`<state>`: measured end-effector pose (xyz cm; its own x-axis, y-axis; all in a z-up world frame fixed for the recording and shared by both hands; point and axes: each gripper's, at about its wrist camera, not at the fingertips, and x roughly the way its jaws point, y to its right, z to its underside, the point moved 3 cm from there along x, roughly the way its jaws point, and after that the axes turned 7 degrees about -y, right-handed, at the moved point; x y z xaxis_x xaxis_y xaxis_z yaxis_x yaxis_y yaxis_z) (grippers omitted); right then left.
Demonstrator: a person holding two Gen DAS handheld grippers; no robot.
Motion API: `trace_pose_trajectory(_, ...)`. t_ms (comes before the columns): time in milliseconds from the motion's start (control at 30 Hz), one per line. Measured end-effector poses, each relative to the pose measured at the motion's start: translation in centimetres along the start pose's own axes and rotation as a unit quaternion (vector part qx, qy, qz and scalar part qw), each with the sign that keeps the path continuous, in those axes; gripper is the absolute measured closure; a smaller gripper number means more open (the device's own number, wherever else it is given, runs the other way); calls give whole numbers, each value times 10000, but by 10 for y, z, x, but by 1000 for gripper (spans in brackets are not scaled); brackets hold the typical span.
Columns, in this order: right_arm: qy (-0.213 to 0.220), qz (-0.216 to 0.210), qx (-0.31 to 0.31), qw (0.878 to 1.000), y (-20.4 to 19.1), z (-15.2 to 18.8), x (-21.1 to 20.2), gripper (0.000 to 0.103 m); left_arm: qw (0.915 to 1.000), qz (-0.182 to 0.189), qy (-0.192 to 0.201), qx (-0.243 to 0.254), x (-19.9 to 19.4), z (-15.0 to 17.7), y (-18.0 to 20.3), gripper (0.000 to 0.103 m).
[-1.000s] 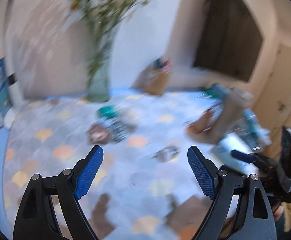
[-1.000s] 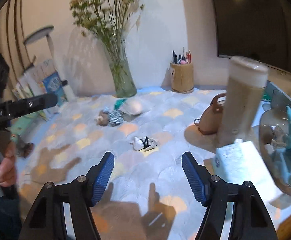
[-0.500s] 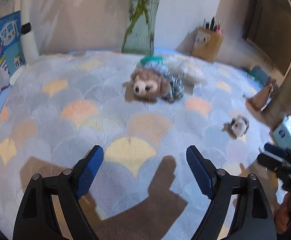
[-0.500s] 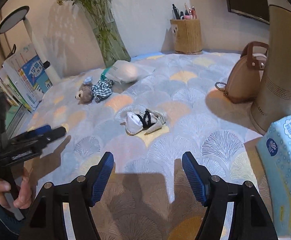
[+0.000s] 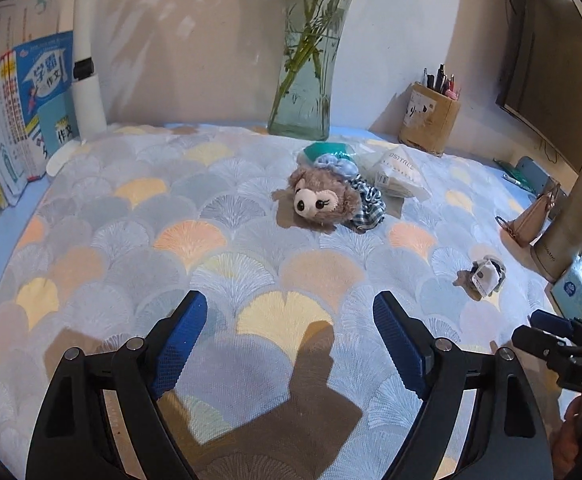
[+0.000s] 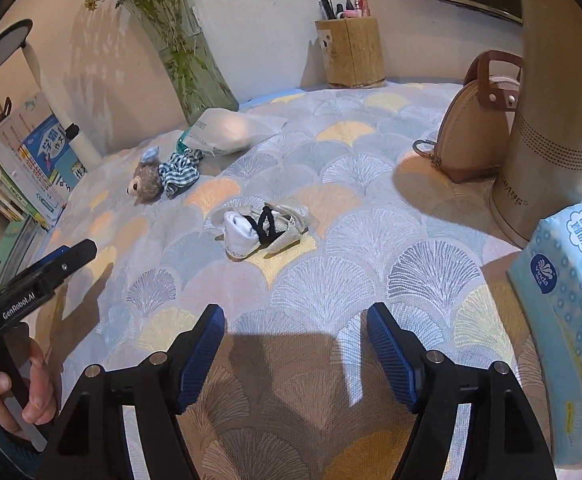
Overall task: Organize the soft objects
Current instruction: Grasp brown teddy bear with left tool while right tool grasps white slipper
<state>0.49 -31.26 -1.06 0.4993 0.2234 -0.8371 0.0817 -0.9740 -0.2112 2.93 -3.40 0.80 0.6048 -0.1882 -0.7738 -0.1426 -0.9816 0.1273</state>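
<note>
bare cloth [image 6: 331, 280] ahead, tissue pack [image 6: 567, 292] right

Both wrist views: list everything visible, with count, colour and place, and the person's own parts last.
plush toy: 1, brown with checked cloth, mid-table
white pouch: 1, white, behind the toy
socks: 1 bundle, white with black band, table centre
tablecloth: 1, grey, orange and yellow scallops, over the table
vase: 1, clear green glass with stems, by the wall
pen holder: 1, tan, back right
purse: 1, tan leather, right side
tall cylinder: 1, beige, far right
tissue pack: 1, light blue, right edge
books: several, blue and white, left edge
lamp: 1, white, back left
left tongs: blue pads, open
right tongs: blue pads, open
hand: 1, holding left tongs
</note>
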Motion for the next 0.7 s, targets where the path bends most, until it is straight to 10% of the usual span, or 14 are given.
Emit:
trace_pose_trajectory(233,-151,148,-132,9997,-5,0,1,27,9959,-900,55,13,-41,-10,1,20)
trace_pose_trajectory(433,-634,-287,-56,9976,-21,-26,6,27,9992,-278,257,152,-76,-55,10,18)
trace_pose_trajectory(700,-505,66,-343,9981,-42,-47,40,31,9985,-58,-224,505,17,-87,31,19)
